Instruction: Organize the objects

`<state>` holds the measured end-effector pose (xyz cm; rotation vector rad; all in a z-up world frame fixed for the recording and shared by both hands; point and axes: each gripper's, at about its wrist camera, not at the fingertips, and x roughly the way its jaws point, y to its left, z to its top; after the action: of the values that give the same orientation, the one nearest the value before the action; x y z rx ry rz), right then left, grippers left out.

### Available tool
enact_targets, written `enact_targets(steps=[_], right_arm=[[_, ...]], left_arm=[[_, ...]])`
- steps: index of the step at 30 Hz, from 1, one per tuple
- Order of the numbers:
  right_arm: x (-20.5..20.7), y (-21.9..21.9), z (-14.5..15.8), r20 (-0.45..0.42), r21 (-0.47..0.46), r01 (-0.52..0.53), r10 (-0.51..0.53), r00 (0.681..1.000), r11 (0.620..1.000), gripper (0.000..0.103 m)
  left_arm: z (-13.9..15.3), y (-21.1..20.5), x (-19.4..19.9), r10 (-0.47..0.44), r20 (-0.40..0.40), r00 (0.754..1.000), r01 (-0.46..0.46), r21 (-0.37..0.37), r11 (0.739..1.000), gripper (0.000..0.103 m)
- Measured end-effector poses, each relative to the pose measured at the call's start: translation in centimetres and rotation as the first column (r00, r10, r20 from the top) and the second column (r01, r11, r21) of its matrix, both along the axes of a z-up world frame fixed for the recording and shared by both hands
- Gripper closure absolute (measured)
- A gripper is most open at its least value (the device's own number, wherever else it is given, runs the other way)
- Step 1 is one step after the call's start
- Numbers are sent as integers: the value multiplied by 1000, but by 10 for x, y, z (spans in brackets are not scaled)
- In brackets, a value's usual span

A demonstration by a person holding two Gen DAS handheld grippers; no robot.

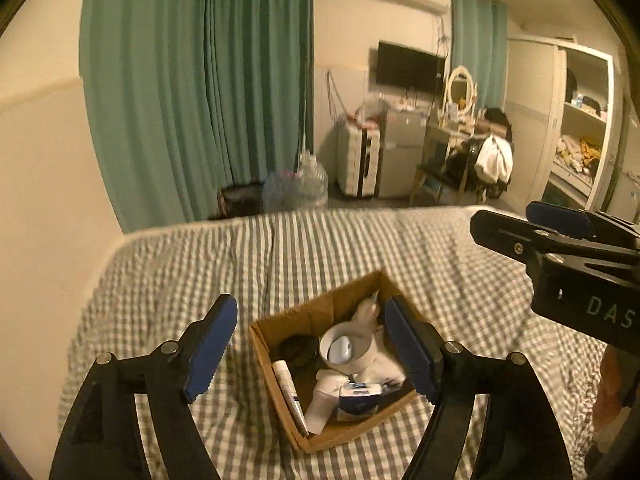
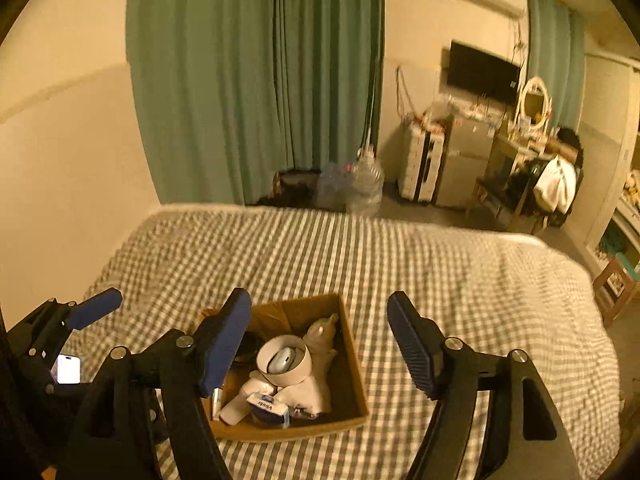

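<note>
An open cardboard box sits on the checked bed. Inside lie a white roll of tape with a computer mouse in it, a blue and white tin, a white tube, a dark round thing and a pale soft toy. My left gripper is open and empty, above and in front of the box. My right gripper is open and empty, above the box. The right gripper also shows at the right edge of the left wrist view.
The grey checked bedspread covers the bed; a wall is on the left. Beyond the far edge are green curtains, water jugs, a suitcase, a small fridge, a dresser and a chair. A phone screen glows low left.
</note>
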<state>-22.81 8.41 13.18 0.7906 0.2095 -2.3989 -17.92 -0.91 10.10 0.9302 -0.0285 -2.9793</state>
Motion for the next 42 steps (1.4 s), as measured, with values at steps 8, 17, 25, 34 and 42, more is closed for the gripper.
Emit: enact_targets(steps=[8, 17, 25, 34, 42], right_arm=[[69, 52, 71, -120, -50, 24, -30, 992, 998, 23], [111, 102, 94, -175, -98, 38, -55, 983, 994, 13], [139, 123, 62, -199, -137, 29, -56, 978, 990, 7], [145, 110, -38, -207, -65, 34, -47, 977, 997, 3], [154, 87, -112, -286, 64, 54, -33, 958, 996, 3]], left_arm=[[60, 15, 61, 0, -116, 993, -3, -22, 1000, 12], [71, 24, 109, 19, -178, 984, -29, -55, 998, 3], [38, 31, 124, -3, -179, 984, -6, -51, 999, 0], [-29, 17, 132, 84, -191, 978, -92, -32, 995, 0], [-94, 11, 128, 114, -151, 982, -120, -33, 992, 0]])
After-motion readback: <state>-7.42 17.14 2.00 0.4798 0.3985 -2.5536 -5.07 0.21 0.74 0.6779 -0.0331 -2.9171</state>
